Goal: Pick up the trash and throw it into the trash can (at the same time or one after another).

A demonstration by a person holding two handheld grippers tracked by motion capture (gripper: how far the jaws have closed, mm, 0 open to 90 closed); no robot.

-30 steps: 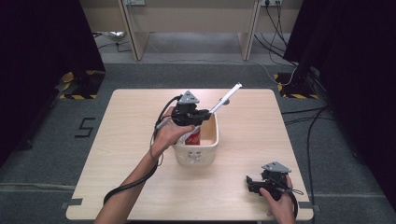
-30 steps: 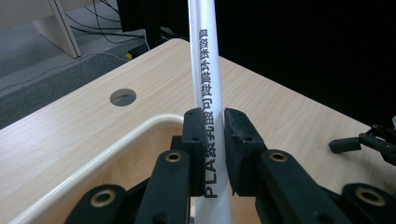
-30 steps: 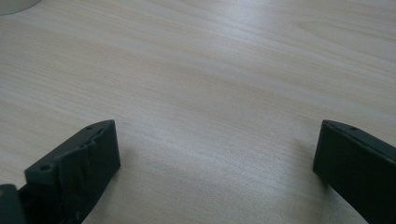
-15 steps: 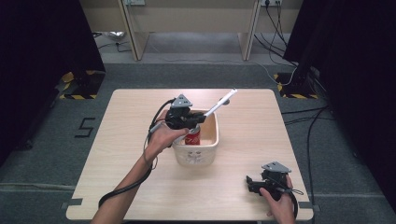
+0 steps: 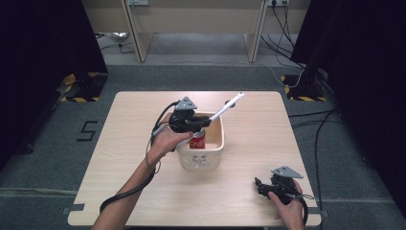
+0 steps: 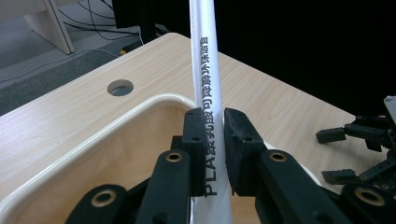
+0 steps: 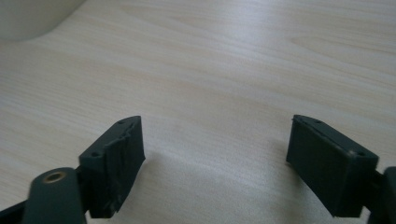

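My left gripper (image 5: 198, 123) is shut on a long white paper-wrapped straw (image 5: 227, 106) that slants up to the right above a cream plastic basin (image 5: 201, 160). A red can (image 5: 197, 140) stands inside the basin. In the left gripper view the pads (image 6: 239, 140) squeeze the straw (image 6: 204, 70), printed "PLA", over the basin's rim (image 6: 116, 116). My right gripper (image 5: 258, 186) rests near the table's front right corner. Its jaws have just been closing a little and stand open over bare wood (image 7: 215, 158) with nothing between them.
The wooden table (image 5: 297, 143) has a round cable hole (image 6: 120, 87) beyond the basin. A corner of the basin (image 7: 32, 16) lies far ahead of the right gripper. Dark curtains and floor cables surround the table.
The left gripper and its straw have shifted slightly to the left over the basin. The right hand has stayed where it was.
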